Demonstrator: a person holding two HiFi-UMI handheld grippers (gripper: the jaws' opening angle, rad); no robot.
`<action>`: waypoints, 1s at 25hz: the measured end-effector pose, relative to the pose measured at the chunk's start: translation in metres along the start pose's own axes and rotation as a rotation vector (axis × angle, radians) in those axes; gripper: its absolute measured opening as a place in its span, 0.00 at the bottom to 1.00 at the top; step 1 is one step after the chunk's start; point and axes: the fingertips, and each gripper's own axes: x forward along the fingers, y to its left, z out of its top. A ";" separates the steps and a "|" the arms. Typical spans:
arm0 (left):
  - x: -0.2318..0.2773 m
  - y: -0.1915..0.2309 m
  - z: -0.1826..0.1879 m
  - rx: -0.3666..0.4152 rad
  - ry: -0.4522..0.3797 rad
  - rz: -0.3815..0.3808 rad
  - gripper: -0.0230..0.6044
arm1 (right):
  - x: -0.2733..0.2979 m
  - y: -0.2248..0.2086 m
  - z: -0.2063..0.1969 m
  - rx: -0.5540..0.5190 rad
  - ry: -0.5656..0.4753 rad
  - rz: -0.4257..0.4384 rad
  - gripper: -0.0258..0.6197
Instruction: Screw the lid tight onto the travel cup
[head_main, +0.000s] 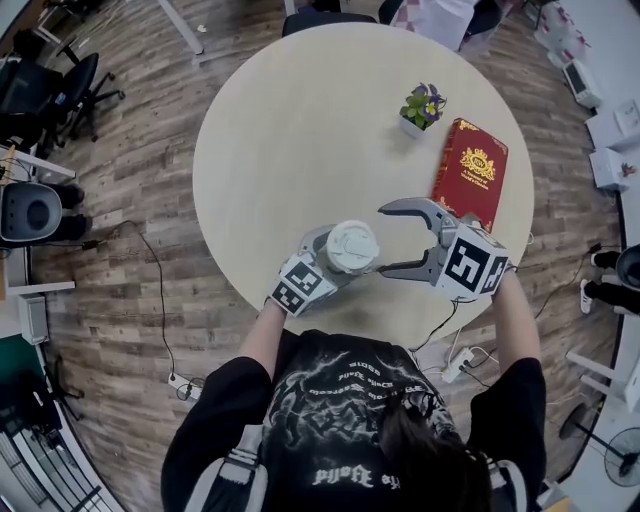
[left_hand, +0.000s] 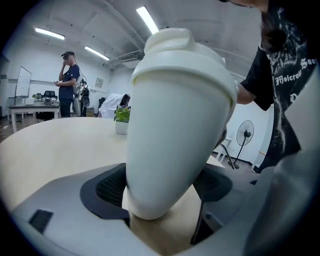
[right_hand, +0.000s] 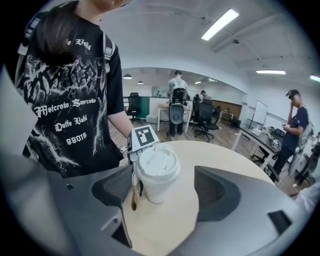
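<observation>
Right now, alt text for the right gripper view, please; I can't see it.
The right gripper is open, its fingers framing, without touching, a white travel cup with its lid on, held by the left gripper over a round beige table. A person in a black printed shirt fills the left.

Round table (head_main: 300, 150) on wood floor (head_main: 130, 150)

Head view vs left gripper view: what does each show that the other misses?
Head view only: the red hardcover book with a gold emblem and the open right gripper. Left gripper view only: the ceiling strip lights and a standing person in a dark cap in the background. Both: the white lidded travel cup, the small potted plant and the round beige table.
</observation>
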 end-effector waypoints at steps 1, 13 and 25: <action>0.000 0.000 0.000 -0.001 0.003 -0.009 0.70 | 0.000 -0.003 0.005 -0.033 0.002 0.025 0.65; 0.008 0.001 -0.007 0.073 0.123 -0.099 0.70 | 0.028 0.000 -0.001 -0.223 0.050 0.448 0.71; 0.005 0.002 -0.008 0.095 0.194 -0.151 0.70 | 0.047 0.006 0.002 -0.282 -0.075 0.533 0.64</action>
